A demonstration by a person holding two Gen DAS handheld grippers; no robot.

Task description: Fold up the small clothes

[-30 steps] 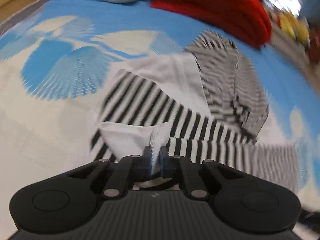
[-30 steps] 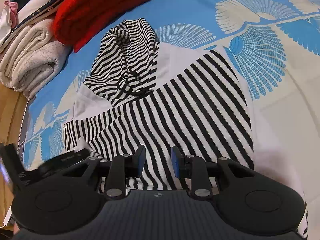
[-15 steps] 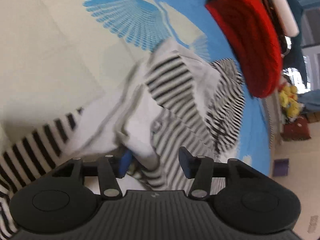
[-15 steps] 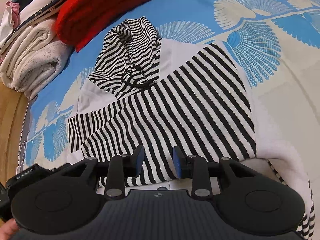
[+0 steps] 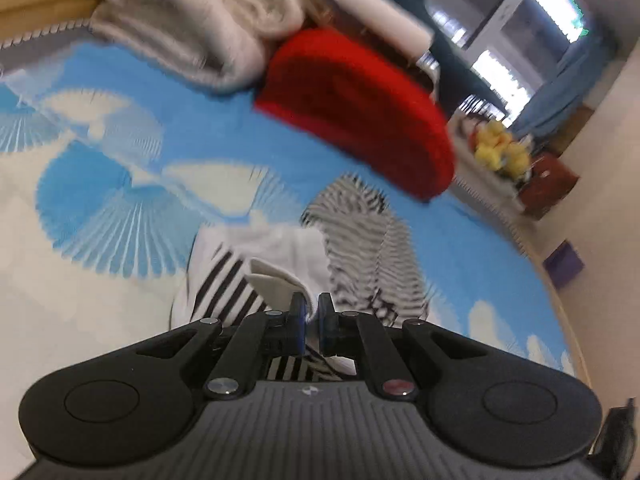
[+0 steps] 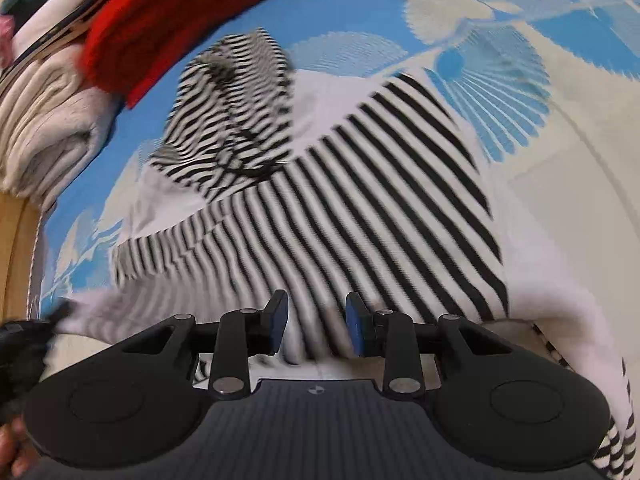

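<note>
- Two jaws of the left gripper [image 5: 311,312] are pinched shut on a white fold of the striped hoodie [image 5: 360,248], which lies mid-bed on the blue fan-print bedspread [image 5: 120,200]. I judge that the pinch is there to carry that edge over the body. The red knit [image 5: 352,108] and beige blanket [image 5: 200,28] sit stacked at the head edge, out of the folding area.
- The right gripper [image 6: 316,322] hovers, jaws parted and gripping nothing, over the hoodie's striped body [image 6: 380,200], likely placed to pin it down.
</note>
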